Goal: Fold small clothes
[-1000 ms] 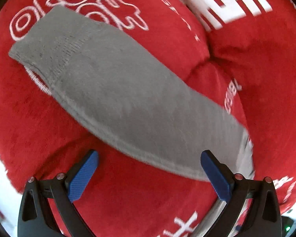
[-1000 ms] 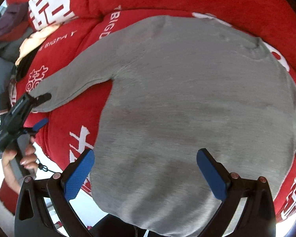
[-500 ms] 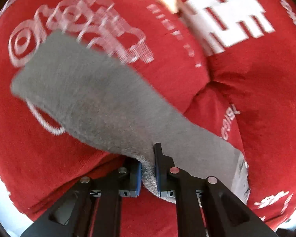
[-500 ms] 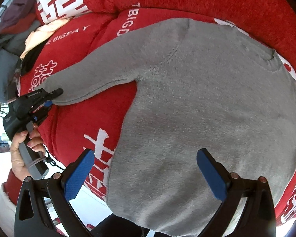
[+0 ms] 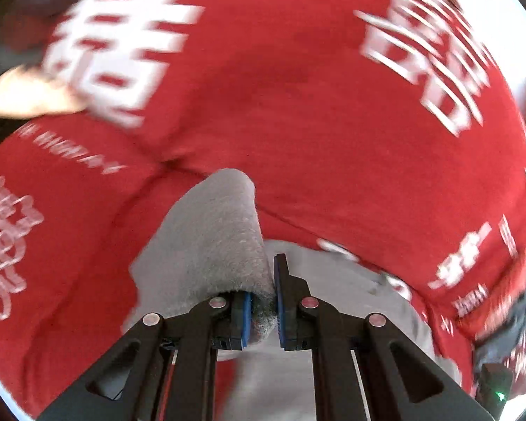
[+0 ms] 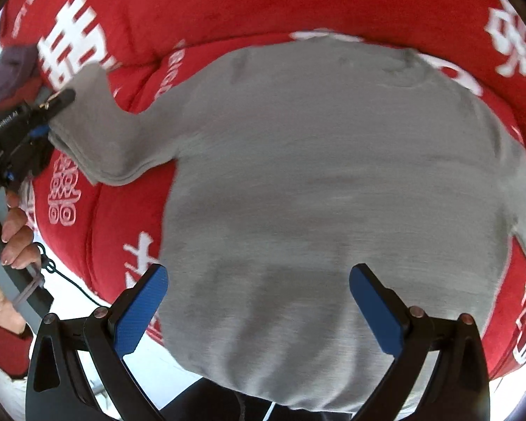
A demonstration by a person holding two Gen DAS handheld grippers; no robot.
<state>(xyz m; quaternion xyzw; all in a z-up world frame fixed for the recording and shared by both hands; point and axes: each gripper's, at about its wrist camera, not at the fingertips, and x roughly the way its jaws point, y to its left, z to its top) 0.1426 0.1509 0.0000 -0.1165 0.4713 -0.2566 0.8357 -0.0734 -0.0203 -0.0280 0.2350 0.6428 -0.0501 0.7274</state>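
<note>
Gray sweater (image 6: 333, 182) lies spread out flat on a red blanket (image 6: 263, 3) with big white letters on it. The body of the sweater faces up, and its bottom edge hangs near the front edge of the blanket.

The left gripper (image 5: 262, 310) is squeezed tight on the end of 1 sleeve (image 5: 214, 242). The 2 blue pads (image 5: 244, 319) press the gray cloth between them, and the sleeve is bunched up and lifted off the blanket. From the right camera, that sleeve (image 6: 98, 137) sticks out to the side of the sweater, and the left gripper (image 6: 58, 100) bites its tip. A hand (image 6: 7, 245) holds the handle of that gripper.

The right gripper (image 6: 257, 301) has its 2 blue pads (image 6: 140, 312) spread wide apart. It holds nothing. It hangs over the lower part of the sweater.

A small pile of other clothes (image 6: 10, 70) sits at the far corner of the blanket. The left camera picture is blurry.
</note>
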